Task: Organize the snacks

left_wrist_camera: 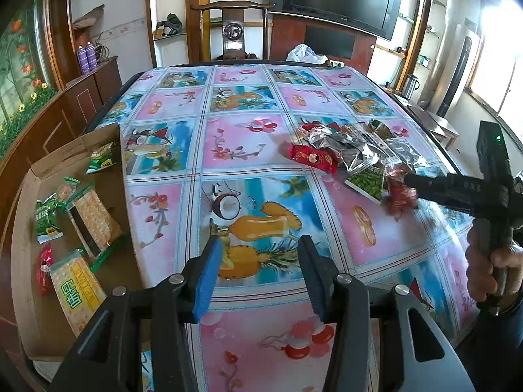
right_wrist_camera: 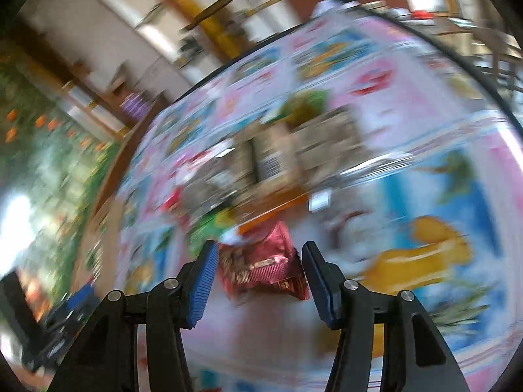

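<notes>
While the left gripper (left_wrist_camera: 258,271) hangs over the glossy fruit-print tablecloth (left_wrist_camera: 261,137) with nothing between its part-open jaws, sorted snacks sit at nine o'clock in the cardboard box (left_wrist_camera: 23,238): flat cracker packs (left_wrist_camera: 93,219) and green sachets (left_wrist_camera: 45,215), probably grouped there as the finished set. At two o'clock lies the unsorted pile of crinkled foil packets (left_wrist_camera: 356,150), and the right gripper (left_wrist_camera: 407,181) reaches in from three o'clock at a red packet there.

From the right wrist, heavily blurred, a shiny red foil packet (right_wrist_camera: 261,268) sits between the ribbed blue pads (right_wrist_camera: 204,284), which seem to touch its edges, so I judge it gripped for carrying. The pile (right_wrist_camera: 287,150) lies at twelve o'clock.
</notes>
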A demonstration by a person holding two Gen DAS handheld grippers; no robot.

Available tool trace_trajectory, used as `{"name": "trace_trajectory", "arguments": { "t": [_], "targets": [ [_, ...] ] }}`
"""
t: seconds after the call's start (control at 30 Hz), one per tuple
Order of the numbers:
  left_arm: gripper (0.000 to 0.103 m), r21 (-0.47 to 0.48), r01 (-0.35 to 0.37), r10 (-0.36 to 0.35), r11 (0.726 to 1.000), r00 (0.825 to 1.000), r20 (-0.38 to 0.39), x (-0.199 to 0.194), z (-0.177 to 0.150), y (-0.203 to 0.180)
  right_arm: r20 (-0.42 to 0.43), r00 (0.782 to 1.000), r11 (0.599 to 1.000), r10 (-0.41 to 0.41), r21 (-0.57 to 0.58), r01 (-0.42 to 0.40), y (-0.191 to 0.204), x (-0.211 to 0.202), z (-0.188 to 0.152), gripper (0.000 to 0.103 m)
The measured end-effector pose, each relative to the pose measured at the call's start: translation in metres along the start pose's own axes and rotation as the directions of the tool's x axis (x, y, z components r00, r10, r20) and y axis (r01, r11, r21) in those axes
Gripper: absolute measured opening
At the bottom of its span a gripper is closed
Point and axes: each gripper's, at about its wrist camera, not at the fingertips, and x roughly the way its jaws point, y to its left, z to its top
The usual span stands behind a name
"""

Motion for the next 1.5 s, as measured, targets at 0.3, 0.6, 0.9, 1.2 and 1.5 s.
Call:
{"name": "trace_trajectory", "arguments": {
  "t": [0.3,0.6,0.9,1.2,1.5],
  "targets": [
    [0.049,-0.021,0.003,-0.003,1.000,1.000,-0.006,0.000,-0.001,0.006,0.042,0.999,0.984,0.004,-0.179,0.004,0.033,-0.007,-0.003,0.058],
    [0.050,-0.025,0.006,-0.006,1.000,1.000,-0.011,0.000,-0.004,0.008,0.019,1.000,0.960,-0.003,-0.279,0.008,0.051,0.005,0.009,0.058],
    [0.053,-0.032,0.008,-0.008,0.999,1.000,-0.010,-0.001,-0.003,0.011,-0.152,0.988,0.938,0.031,-0.337,-0.081,0.073,0.030,-0.032,0.059],
    [0.053,-0.031,0.026,-0.027,0.999,0.999,-0.022,0.000,-0.005,0.007,0.048,0.980,0.921,-0.191,-0.337,0.196,0.079,0.020,-0.002,0.058],
    [0.056,-0.034,0.112,-0.114,0.993,0.991,-0.072,0.007,-0.008,-0.011,0.001,0.958,0.894,-0.288,-0.359,0.269,0.070,0.067,0.003,0.040]
  ]
}}
